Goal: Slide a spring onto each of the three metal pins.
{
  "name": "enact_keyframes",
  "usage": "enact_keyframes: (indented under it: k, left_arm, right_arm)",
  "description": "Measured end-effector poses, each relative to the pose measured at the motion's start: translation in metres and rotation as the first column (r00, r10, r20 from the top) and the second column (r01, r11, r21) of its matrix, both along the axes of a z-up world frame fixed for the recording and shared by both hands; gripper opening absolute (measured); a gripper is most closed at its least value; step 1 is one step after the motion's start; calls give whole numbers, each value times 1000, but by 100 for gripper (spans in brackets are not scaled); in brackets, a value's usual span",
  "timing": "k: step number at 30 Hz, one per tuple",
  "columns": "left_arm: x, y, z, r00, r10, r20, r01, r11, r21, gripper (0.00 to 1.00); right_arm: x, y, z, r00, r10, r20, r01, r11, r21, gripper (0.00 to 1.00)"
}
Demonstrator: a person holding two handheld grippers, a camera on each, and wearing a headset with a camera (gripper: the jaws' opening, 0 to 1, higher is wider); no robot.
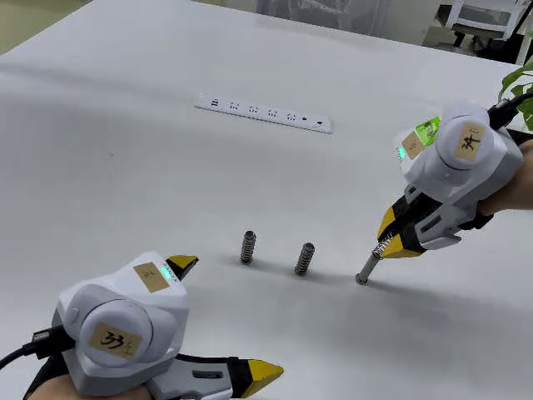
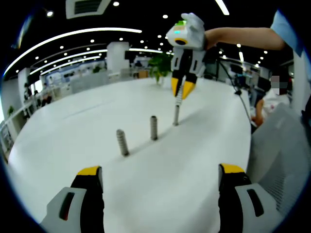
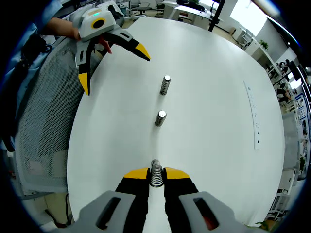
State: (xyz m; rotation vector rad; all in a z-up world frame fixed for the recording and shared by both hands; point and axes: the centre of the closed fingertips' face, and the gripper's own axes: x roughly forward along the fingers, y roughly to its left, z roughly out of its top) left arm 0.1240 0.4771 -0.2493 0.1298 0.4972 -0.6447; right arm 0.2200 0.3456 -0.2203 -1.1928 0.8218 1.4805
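Three metal pins stand in a row on the white table (image 1: pixel 125 167). The left pin (image 1: pixel 247 247) and the middle pin (image 1: pixel 305 258) each carry a spring. My right gripper (image 1: pixel 391 243) is shut on a third spring (image 1: pixel 382 247) at the upper end of the right pin (image 1: pixel 364 273), which looks tilted. In the right gripper view that spring (image 3: pixel 155 174) sits between the yellow fingertips (image 3: pixel 136 174). My left gripper (image 1: pixel 223 318) rests open near the front edge, nothing between its fingers. From the left gripper view the pins (image 2: pixel 153 127) stand ahead.
A white power strip (image 1: pixel 262 112) lies farther back on the table. A green plant (image 1: pixel 520 83) shows at the right edge. A mesh chair (image 3: pixel 43 121) stands beside the table in the right gripper view.
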Motion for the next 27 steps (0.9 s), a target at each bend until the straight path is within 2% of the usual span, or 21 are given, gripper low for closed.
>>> enact_keyframes:
  k: [14,16,27]
  left_arm:
    - [-3,-2,-1,1000,-10,-11,10,1000,-6,100]
    - [-3,-3,-1,1000,-11,-10,11,1000,-6,100]
    - [-3,-4,-1,1000,-19,-15,19,1000,-9,100]
  right_arm:
    - [3,-2,-5,1000,15,-8,-15,1000,-24,12]
    - [4,-4,-6,1000,22,-1,-22,999,-38,12]
    - [9,-4,-7,1000,26,9,-26,999,-45,12]
